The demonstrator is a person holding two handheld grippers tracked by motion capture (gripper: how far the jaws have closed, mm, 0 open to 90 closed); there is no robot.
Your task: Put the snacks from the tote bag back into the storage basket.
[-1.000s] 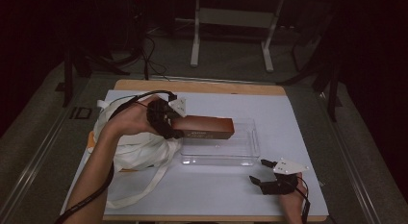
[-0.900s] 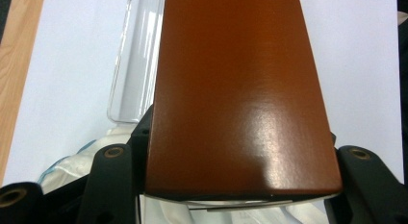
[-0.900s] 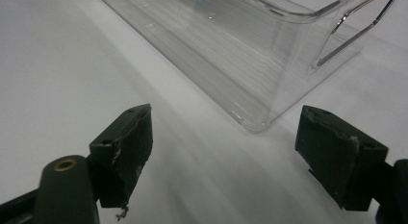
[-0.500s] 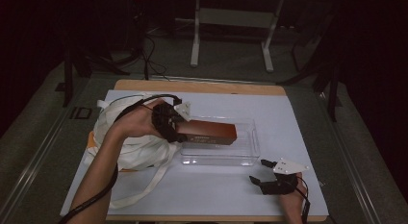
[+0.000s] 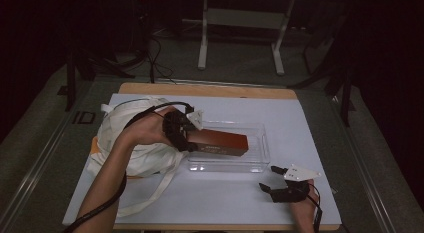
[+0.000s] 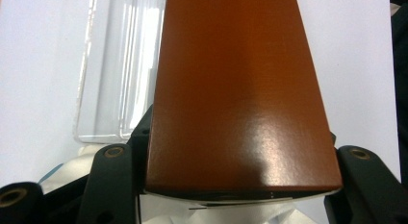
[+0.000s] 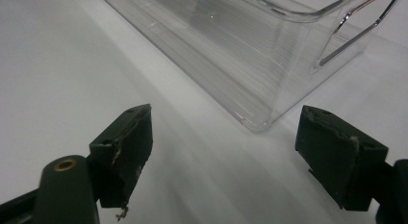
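Gripping one end of a long reddish-brown box (image 5: pixel 220 142), the left gripper (image 5: pixel 186 135) holds it out over the clear plastic bin (image 5: pixel 260 158) in the middle of the white table (image 5: pixel 300 123). In the left gripper view the box (image 6: pixel 240 99) is a smooth, glossy rectangular block with a soft sheen near its close end, clamped between the two black jaws on either side. From the high view its side shows a faint pale marking too small to read. Whether the box already touches the bin's floor cannot be told; its far end hangs above the bin's interior. The box hides most of the bin (image 6: pixel 110 70) in the left gripper view, and its far end is cut off by the top of that picture.

Beside the left hand lies a crumpled white cloth bag (image 5: pixel 130 148) with loose straps. The right gripper (image 5: pixel 272 179) rests near the table's front edge, jaws spread wide and empty, just short of the bin's corner (image 7: pixel 260 65).
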